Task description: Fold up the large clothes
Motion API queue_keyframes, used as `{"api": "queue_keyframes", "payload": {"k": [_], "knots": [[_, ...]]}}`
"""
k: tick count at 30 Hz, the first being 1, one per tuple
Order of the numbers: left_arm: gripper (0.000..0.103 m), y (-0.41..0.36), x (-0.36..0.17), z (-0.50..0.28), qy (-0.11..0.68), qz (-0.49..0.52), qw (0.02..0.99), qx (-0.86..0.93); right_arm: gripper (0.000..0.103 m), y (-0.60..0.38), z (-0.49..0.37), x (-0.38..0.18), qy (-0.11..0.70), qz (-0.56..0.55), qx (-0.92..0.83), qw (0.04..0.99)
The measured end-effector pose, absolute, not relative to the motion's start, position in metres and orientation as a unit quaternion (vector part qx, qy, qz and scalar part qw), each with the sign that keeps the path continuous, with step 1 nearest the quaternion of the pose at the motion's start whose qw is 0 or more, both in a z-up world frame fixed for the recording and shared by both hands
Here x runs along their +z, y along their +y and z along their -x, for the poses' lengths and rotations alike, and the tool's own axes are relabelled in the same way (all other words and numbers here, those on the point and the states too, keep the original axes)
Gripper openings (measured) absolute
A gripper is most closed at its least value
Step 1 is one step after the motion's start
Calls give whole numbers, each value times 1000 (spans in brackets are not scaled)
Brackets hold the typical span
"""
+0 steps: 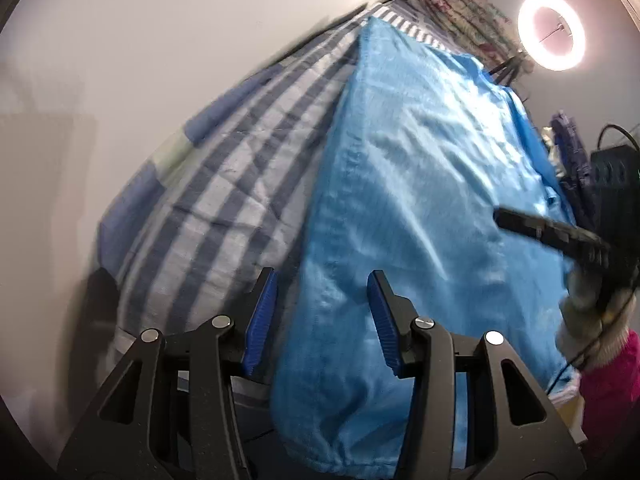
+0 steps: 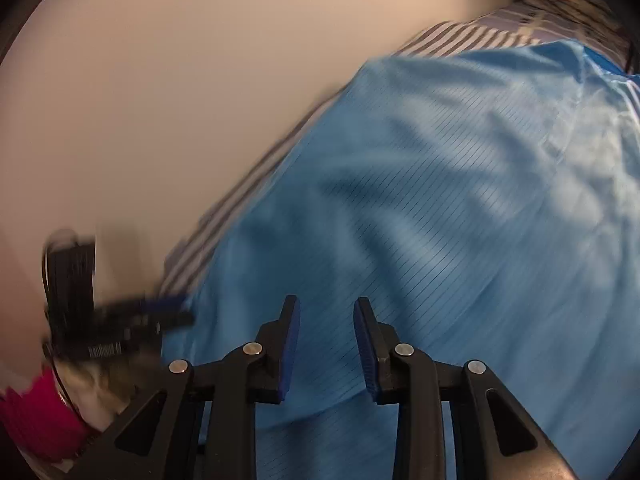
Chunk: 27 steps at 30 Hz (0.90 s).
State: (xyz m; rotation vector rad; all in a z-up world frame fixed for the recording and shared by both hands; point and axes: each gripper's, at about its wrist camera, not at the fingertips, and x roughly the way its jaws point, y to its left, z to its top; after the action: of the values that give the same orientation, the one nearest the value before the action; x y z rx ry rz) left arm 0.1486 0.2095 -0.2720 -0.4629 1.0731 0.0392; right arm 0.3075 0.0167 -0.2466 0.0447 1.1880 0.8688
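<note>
A large light-blue garment lies spread lengthwise on a bed with a blue-and-white striped cover. My left gripper is open and empty, hovering over the garment's near left edge. My right gripper is open and empty above the garment's pinstriped cloth. The right gripper also shows at the right of the left wrist view, over the garment's right side. The left gripper shows blurred at the lower left of the right wrist view.
A white wall runs along the bed's left side. A lit ring light and a floral bundle stand at the far end. Dark equipment with cables sits right of the bed. A pink-sleeved arm holds the right gripper.
</note>
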Motion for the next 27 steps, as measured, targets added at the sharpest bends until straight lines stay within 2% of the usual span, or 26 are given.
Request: {"api": "queue_keyframes", "payload": {"k": [3, 4, 6, 14, 20, 27], "knots": [[45, 208, -277, -153, 502, 206, 840, 14, 27, 30, -295, -265, 563, -9, 381, 734], [26, 208, -278, -155, 503, 211, 838, 11, 27, 33, -293, -270, 567, -5, 375, 734], [2, 206, -280, -160, 505, 218, 835, 1, 23, 36, -294, -271, 565, -6, 370, 737], [0, 166, -234, -146, 452, 131, 881, -34, 27, 39, -301, -270, 582, -26, 348, 734], [0, 176, -230, -142, 441, 153, 884, -27, 32, 53, -318, -272, 603, -30, 341, 721], [0, 162, -218, -136, 421, 120, 898, -44, 53, 68, -355, -233, 587, -79, 341, 730]]}}
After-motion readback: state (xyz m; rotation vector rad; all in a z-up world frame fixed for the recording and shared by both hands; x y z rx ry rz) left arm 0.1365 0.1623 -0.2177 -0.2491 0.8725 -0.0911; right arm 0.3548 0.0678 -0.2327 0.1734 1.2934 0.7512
